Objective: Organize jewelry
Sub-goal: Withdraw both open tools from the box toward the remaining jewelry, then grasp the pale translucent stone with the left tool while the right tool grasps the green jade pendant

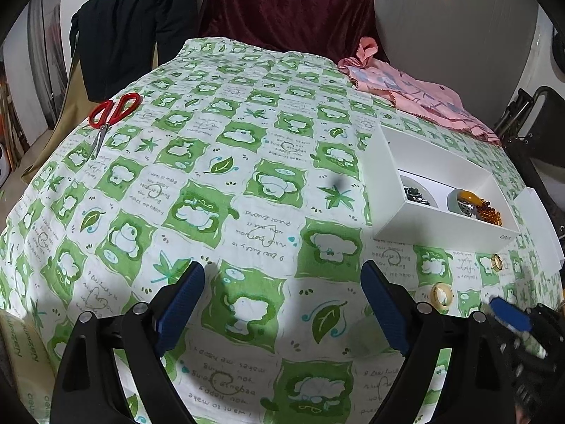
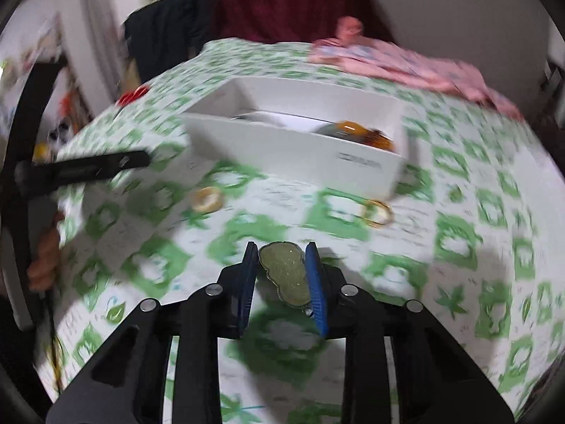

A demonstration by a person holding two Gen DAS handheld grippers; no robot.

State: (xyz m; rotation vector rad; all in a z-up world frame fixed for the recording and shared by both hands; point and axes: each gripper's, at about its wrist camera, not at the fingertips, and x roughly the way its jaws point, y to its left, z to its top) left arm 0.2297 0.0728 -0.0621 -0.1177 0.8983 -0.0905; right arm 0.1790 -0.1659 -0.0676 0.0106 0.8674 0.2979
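My right gripper (image 2: 282, 252) is shut on a pale green gourd-shaped pendant (image 2: 286, 274) and holds it above the tablecloth, in front of the white box (image 2: 293, 152). The box holds small bowls with dark and amber jewelry (image 1: 487, 210). A cream ring (image 2: 206, 199) and a gold ring (image 2: 379, 212) lie on the cloth before the box; they also show in the left wrist view, cream ring (image 1: 441, 295) and gold ring (image 1: 496, 262). My left gripper (image 1: 282, 275) is open and empty over the cloth, left of the box (image 1: 434, 219). The right wrist view is blurred.
Red-handled scissors (image 1: 111, 113) lie at the far left of the green-and-white tablecloth (image 1: 247, 176). A pink cloth (image 1: 416, 92) lies at the far right. A dark red draped chair (image 1: 293, 7) and a black garment (image 1: 130, 28) stand behind the table.
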